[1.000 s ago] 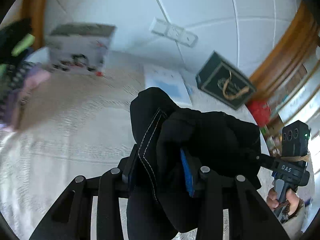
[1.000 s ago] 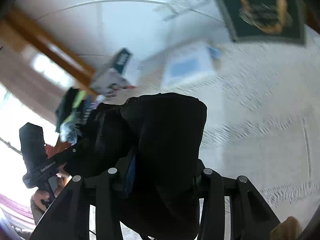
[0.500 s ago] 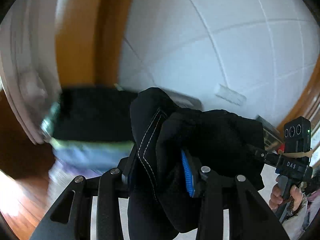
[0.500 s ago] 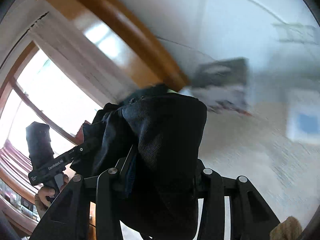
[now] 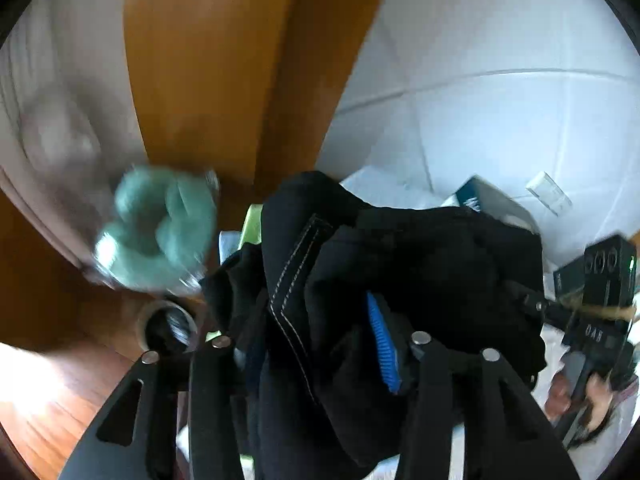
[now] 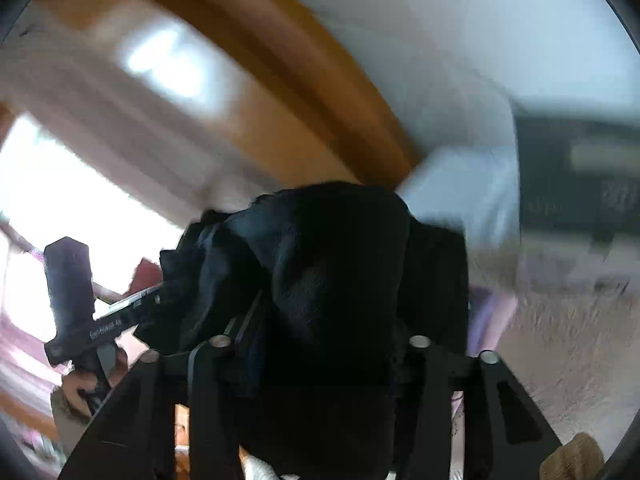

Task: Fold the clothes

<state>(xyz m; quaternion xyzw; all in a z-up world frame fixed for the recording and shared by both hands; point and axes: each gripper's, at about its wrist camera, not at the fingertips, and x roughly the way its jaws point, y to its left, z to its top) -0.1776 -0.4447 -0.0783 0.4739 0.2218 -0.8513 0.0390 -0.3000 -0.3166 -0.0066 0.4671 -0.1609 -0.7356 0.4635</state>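
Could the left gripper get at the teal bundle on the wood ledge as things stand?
Probably not. The left gripper is shut on the black garment, which the right gripper also clamps. The teal bundle sits off to its left, blurred.

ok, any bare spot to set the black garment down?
Bare textured cloth right of the black garment in the right view. Left side is crowded: teal thing, round jar, box.
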